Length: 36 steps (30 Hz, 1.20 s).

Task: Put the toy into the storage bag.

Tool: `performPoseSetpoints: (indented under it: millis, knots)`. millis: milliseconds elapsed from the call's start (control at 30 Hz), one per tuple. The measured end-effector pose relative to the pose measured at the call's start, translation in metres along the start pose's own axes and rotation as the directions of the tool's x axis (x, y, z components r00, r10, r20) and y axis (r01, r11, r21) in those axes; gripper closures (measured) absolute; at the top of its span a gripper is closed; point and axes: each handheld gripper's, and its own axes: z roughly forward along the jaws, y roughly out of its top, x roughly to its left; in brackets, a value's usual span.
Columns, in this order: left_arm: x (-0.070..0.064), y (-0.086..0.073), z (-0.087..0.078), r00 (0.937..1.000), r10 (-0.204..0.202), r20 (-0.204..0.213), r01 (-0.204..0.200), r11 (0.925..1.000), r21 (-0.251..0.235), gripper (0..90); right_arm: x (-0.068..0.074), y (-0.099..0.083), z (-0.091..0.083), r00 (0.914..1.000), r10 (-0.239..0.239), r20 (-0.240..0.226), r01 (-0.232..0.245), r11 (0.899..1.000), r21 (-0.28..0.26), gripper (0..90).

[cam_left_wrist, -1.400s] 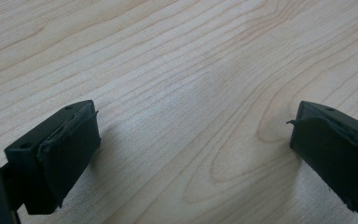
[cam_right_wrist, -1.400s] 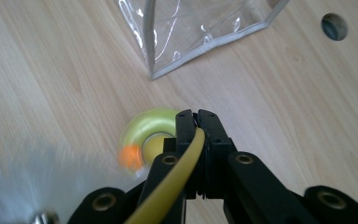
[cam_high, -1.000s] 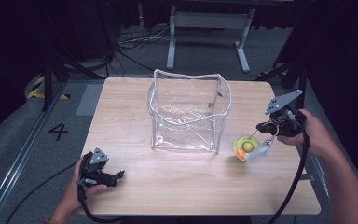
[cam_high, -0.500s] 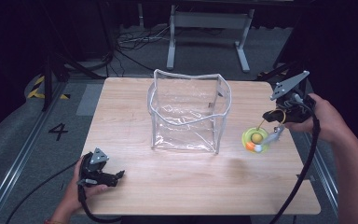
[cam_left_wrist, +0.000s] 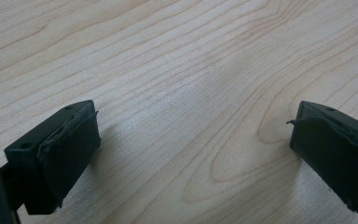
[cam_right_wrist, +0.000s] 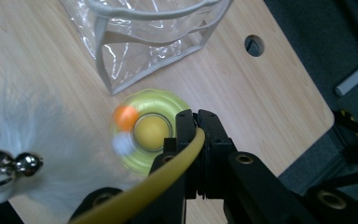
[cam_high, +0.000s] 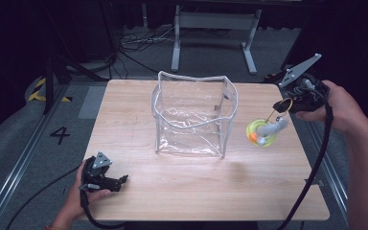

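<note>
The right tongs (cam_high: 287, 103) are clamped on a yellow cord (cam_right_wrist: 168, 172), dangling a yellow ring toy (cam_high: 260, 132) beside the clear bag (cam_high: 194, 115). The left tongs (cam_high: 117, 181) rest apart on the bench (cam_high: 182, 191).

yellow-green ring toy (cam_high: 261, 132) with orange ball, clear white-edged bag (cam_high: 192, 115), pale wood table (cam_high: 182, 191).

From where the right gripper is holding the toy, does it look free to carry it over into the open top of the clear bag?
Probably yes. The right gripper holds the yellow toy by its yellow wand, lifted beside the clear bag. The bag stands upright with its top open, and nothing lies between them; the toy must clear the rim.
</note>
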Motion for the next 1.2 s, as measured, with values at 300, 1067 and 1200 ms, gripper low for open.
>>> performPoseSetpoints:
  millis: [300, 1067, 1200]
  knots:
    - [0.000, 0.000, 0.000, 1.0000, -0.001, -0.004, 0.001, 1.0000, 0.003, 1.8, -0.014, 0.013, -0.030, 0.9985, 0.018, 0.051, -0.016, 0.999, -0.038, 88.7]
    - [0.000, 0.000, 0.000, 1.0000, -0.002, -0.003, 0.002, 1.0000, 0.001, 1.8, -0.011, 0.069, -0.057, 0.9954, -0.031, 0.090, 0.034, 0.999, -0.036, 88.7]
    - [0.000, 0.000, 0.000, 1.0000, -0.002, -0.001, 0.002, 1.0000, 0.001, 1.8, -0.010, 0.078, -0.057, 0.9954, -0.040, 0.087, 0.043, 0.998, -0.042, 88.6]
